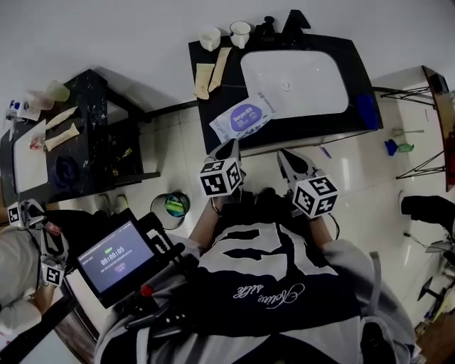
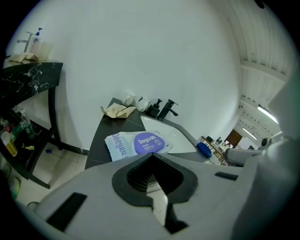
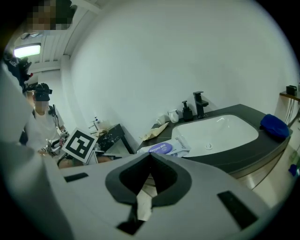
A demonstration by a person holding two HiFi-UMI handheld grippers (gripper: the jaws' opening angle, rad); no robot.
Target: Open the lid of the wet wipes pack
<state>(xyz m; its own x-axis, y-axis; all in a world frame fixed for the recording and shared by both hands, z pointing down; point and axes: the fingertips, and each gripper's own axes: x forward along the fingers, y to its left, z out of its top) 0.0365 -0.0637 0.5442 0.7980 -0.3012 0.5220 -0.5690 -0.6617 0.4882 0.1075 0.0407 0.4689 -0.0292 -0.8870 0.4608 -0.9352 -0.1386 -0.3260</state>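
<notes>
The wet wipes pack (image 1: 242,117), white with a purple oval lid, lies flat on the black counter (image 1: 213,106) left of the sink, its lid down. It also shows in the left gripper view as the pack (image 2: 138,143) and in the right gripper view as the pack (image 3: 164,149). My left gripper (image 1: 232,146) hangs just in front of the counter's near edge, below the pack, its jaws together and empty (image 2: 151,155). My right gripper (image 1: 283,155) is beside it to the right, also shut on nothing (image 3: 150,154). Neither touches the pack.
A white basin (image 1: 295,84) fills the counter's right part, with a black faucet (image 1: 295,21), two cups (image 1: 240,32) and beige packets (image 1: 212,71) behind. A blue item (image 1: 366,110) sits at the right end. A black side table (image 1: 92,135) stands left; a bin (image 1: 174,206) is on the floor.
</notes>
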